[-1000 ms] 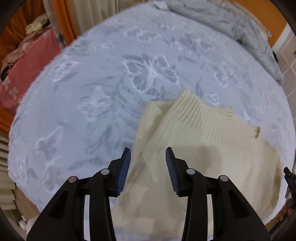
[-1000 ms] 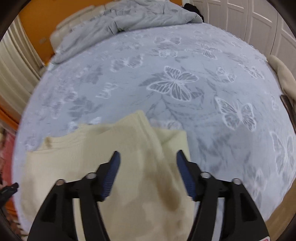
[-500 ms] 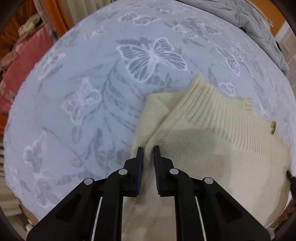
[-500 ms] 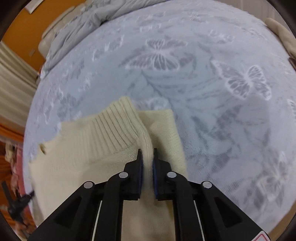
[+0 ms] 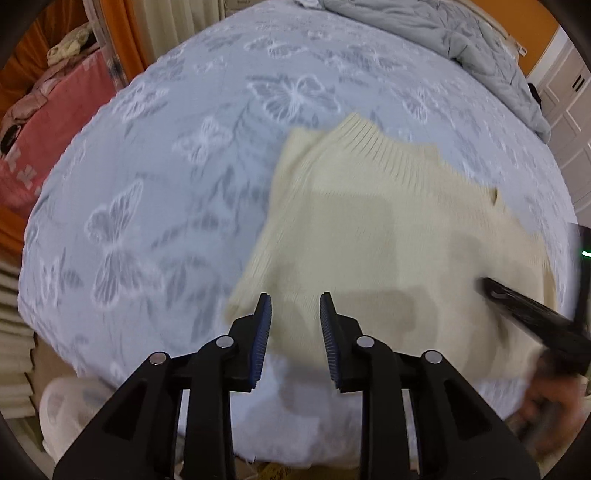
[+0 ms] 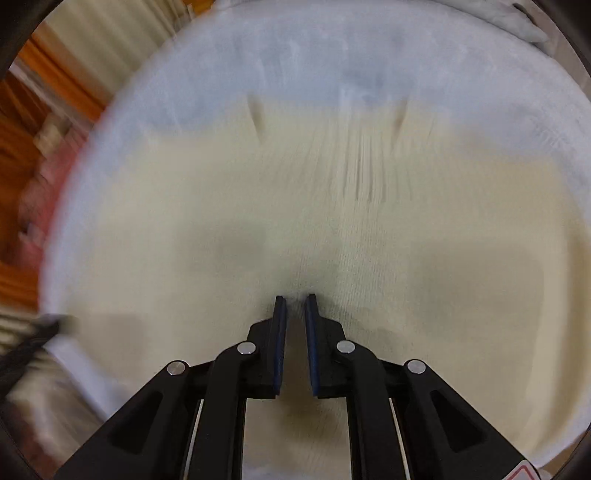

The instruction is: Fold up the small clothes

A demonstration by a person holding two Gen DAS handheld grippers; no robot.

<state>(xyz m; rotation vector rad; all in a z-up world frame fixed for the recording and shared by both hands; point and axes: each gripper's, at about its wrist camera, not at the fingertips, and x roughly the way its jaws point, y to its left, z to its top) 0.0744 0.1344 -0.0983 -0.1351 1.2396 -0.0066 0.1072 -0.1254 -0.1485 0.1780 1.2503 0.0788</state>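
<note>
A cream knit sweater lies folded on the butterfly-print bedspread, its ribbed edge at the far side. My left gripper is open and empty, just above the sweater's near left corner. My right gripper is nearly shut with its fingertips pressed into the sweater; I cannot see whether fabric is pinched between the pads. The right wrist view is blurred by motion. The right gripper also shows in the left wrist view at the sweater's right edge.
A grey duvet is bunched at the far side of the bed. Pink cloth and orange curtains sit off the bed's left side. White closet doors stand at the right.
My left gripper has opened, let go of the sweater and pulled back toward the near edge. My right gripper has swung across over the sweater, with its jaws still nearly shut.
</note>
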